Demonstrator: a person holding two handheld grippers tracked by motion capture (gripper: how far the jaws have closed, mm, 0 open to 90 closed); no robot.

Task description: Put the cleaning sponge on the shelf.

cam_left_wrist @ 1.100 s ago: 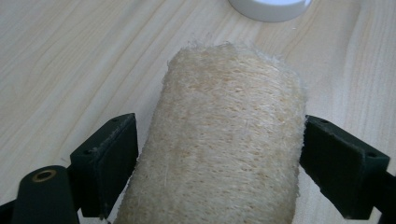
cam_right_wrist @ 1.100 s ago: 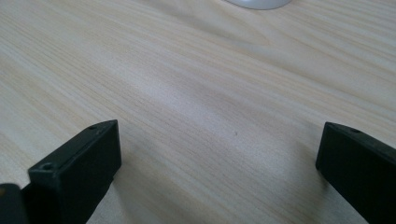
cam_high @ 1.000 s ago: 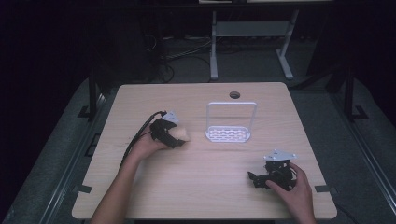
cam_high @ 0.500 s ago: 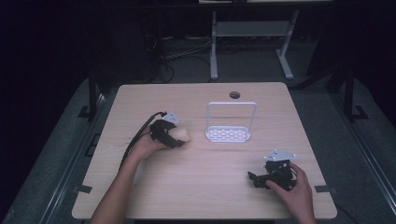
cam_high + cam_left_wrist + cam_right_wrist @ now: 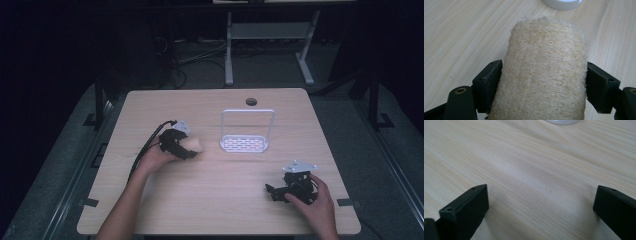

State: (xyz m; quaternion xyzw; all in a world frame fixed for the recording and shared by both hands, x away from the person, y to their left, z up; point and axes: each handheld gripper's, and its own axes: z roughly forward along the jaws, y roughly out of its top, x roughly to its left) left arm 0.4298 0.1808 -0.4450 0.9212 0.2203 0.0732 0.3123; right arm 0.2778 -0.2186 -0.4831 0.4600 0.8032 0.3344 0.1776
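Gripping loofah roll [image 5: 546, 70] across its width, left claw [image 5: 186, 149]; long axis toward rack [image 5: 247, 145]; right claw [image 5: 541, 207] wide apart.

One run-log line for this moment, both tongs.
left tongs: shut on loofah | right tongs: open, over bare table | white rack: untouched

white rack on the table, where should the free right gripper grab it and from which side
Probably the top bar of the white rack. Its arched handle stands upright over the slotted base, so the bar is a thin, exposed span. The open right gripper sits on the near side, so come from above with its jaws straddling the bar front to back. The low base offers less purchase.
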